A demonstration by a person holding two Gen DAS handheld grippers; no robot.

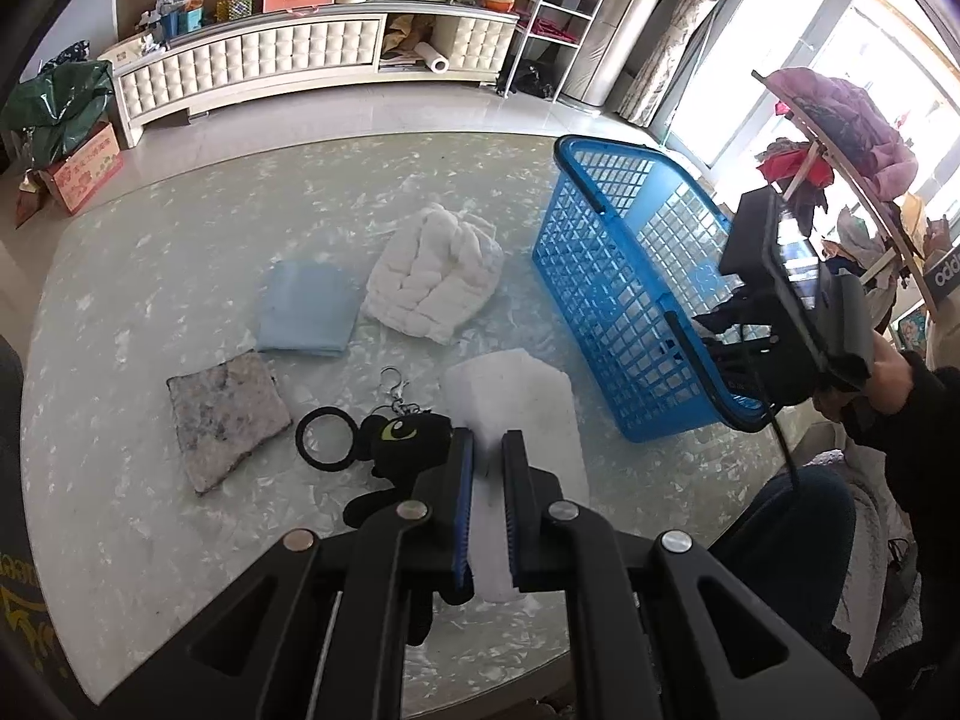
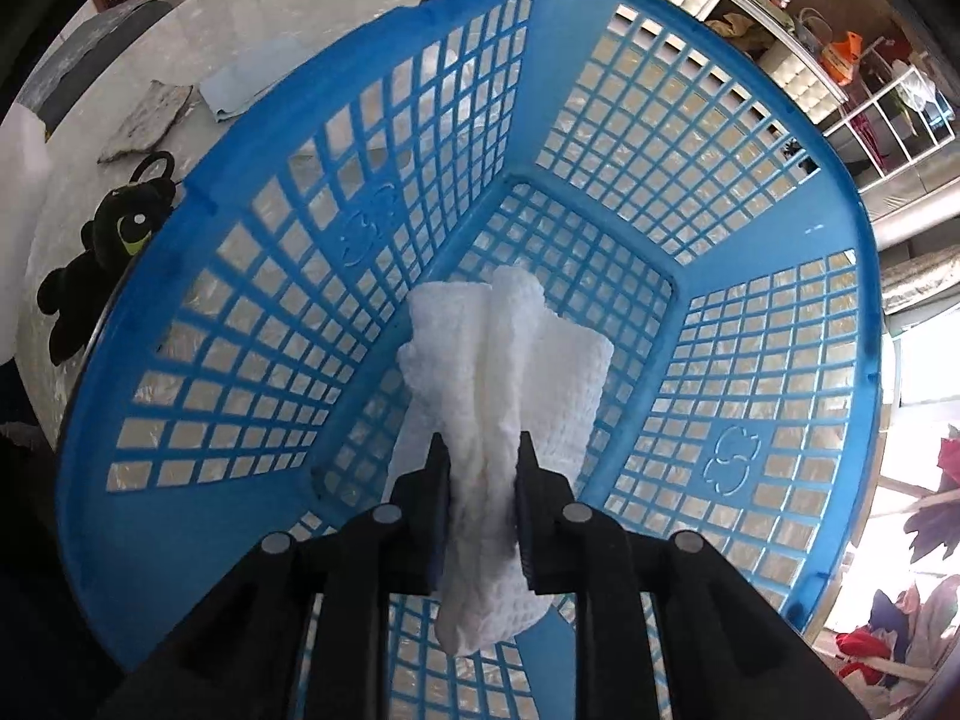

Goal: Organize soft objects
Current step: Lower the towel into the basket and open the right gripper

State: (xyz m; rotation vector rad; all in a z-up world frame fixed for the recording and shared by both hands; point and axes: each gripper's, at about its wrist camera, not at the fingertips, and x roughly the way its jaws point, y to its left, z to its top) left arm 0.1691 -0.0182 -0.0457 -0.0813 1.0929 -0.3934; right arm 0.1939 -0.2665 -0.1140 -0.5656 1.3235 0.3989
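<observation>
So the right gripper (image 2: 483, 504) is clamped around the middle of a white waffle-weave cloth (image 2: 504, 372), and it's hanging inside the blue plastic basket (image 2: 336, 120), just above the mesh floor. Whether the far end of the cloth already touches the bottom is hard to call. Pinching it mid-length makes sense: both ends droop and it goes in as one bundle instead of catching on the rim. It looks ready to be let go.

The left gripper (image 1: 487, 474) holds nothing, jaws narrow with a slim gap, parked low over the near edge of the table (image 1: 120, 540). Right in front of it is a white foam block (image 1: 516, 414), and just to the left of the fingers a black plush keychain (image 1: 408, 438) with a green eye, its clip and ring splayed out beside it. Probably it's waiting there so one of those can be the next grab.

Further in, toward the left side of the table, there's a grey mottled sponge pad (image 1: 225, 420), then a folded light-blue cloth (image 1: 306, 309), then a fluffy white knit piece (image 1: 435, 276) near the middle. The basket sits toward the right edge, within reach of the right hand.

So one item is in, or nearly in, and five are left on the table.
</observation>
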